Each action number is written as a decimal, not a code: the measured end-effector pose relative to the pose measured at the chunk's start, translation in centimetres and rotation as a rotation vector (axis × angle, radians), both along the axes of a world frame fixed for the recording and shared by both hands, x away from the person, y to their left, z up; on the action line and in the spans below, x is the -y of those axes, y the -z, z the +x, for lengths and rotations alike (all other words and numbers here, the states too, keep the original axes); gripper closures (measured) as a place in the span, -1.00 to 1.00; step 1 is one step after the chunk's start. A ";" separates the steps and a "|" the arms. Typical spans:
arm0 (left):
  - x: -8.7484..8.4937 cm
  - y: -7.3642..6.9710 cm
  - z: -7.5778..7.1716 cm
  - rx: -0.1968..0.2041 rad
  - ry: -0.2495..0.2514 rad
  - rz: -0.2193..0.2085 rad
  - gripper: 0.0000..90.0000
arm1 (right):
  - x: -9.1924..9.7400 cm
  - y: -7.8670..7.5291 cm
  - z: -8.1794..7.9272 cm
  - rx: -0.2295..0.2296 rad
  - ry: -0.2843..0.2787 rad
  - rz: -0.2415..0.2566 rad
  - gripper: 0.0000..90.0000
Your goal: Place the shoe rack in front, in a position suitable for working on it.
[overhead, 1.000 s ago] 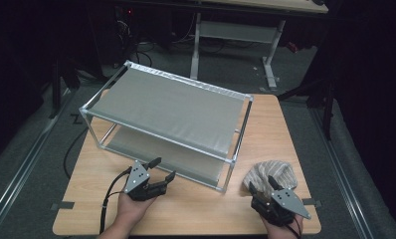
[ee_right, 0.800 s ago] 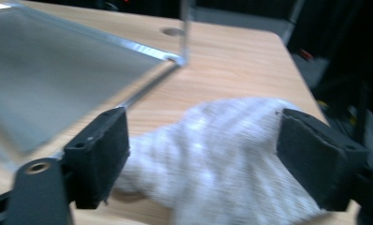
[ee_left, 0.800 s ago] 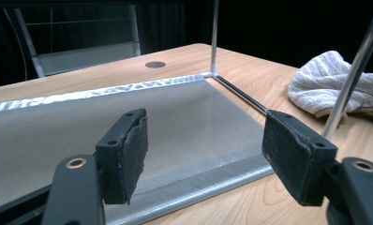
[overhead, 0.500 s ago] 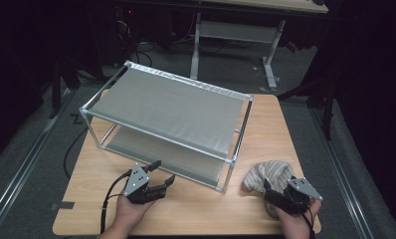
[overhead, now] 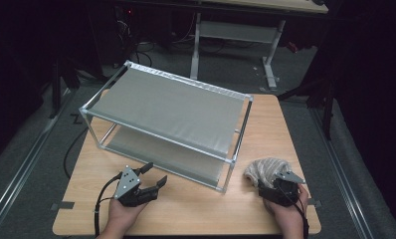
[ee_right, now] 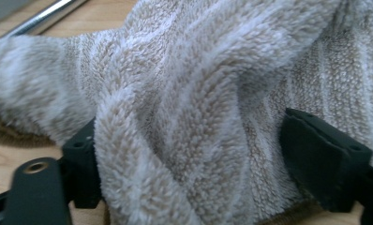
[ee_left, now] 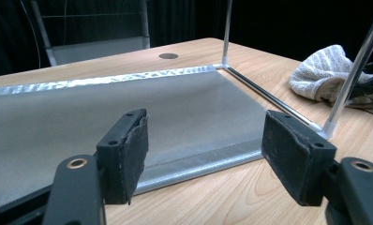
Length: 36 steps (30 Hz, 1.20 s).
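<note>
beige fleecy towel lies bunched on the wooden table, near its right front corner, just beside the metal shelf rack. right gripper has just been opening; its jaws stand wide with towel folds between them. left gripper hovers apart, jaws spread and empty, facing the rack's lower shelf.

Towel cut off by frame edges, hides left pad.

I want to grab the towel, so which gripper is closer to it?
Right. The right gripper has its open jaws around the towel; the left gripper sits across the table, beyond the rack.
</note>
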<state>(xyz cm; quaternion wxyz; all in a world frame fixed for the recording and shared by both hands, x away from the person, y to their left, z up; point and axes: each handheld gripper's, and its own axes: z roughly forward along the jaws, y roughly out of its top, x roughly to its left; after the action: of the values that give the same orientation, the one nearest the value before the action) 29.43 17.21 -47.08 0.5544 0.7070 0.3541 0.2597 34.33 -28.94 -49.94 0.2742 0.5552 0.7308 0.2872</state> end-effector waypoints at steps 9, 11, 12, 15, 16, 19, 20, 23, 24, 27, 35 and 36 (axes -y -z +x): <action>0.2 0.0 0.0 -0.001 0.009 0.008 -0.28 | -1.1 -0.3 -0.4 0.009 -0.078 -0.019 0.31; 0.3 0.0 0.0 -0.003 0.011 0.010 -0.28 | -1.3 -0.3 -0.4 0.003 -0.086 -0.018 0.37; 0.3 0.0 0.0 -0.004 0.013 0.012 -0.28 | -1.3 -0.4 -0.5 0.002 -0.087 -0.012 0.39; 0.5 0.0 0.2 0.000 0.018 0.019 -0.28 | -1.3 -0.5 -0.7 0.004 -0.093 0.034 0.43; 0.5 0.0 0.2 0.000 0.018 0.016 -0.28 | -1.3 -0.6 -0.9 0.010 -0.097 0.049 0.43; 0.8 0.1 0.4 -0.001 0.027 0.015 -0.28 | -1.5 -1.2 -1.6 0.038 -0.117 0.071 0.44; 1.0 0.1 0.6 0.001 0.031 0.017 -0.28 | -1.6 -1.5 -1.9 0.052 -0.126 0.070 0.44; 1.4 0.2 0.9 -0.002 0.042 0.017 -0.28 | -1.9 -2.2 -3.0 0.096 -0.148 0.078 0.44; 1.5 0.2 1.0 -0.003 0.045 0.017 -0.28 | -1.9 -2.6 -3.4 0.115 -0.153 0.083 0.43; 1.8 0.2 1.2 -0.003 0.052 0.010 -0.28 | -2.0 -3.5 -4.5 0.158 -0.170 0.111 0.43; 2.9 0.3 2.1 -0.016 0.087 -0.010 -0.28 | -1.9 -5.5 -7.3 0.269 -0.198 0.166 0.41; 3.1 0.3 2.2 -0.016 0.090 -0.010 -0.28 | -1.9 -5.8 -7.6 0.286 -0.199 0.174 0.41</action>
<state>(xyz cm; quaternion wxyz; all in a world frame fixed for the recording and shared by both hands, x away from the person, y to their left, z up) 31.62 14.12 -47.36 0.5662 0.7214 0.3279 0.2269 26.71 -27.00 -44.11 0.2965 0.4555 0.7081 0.4507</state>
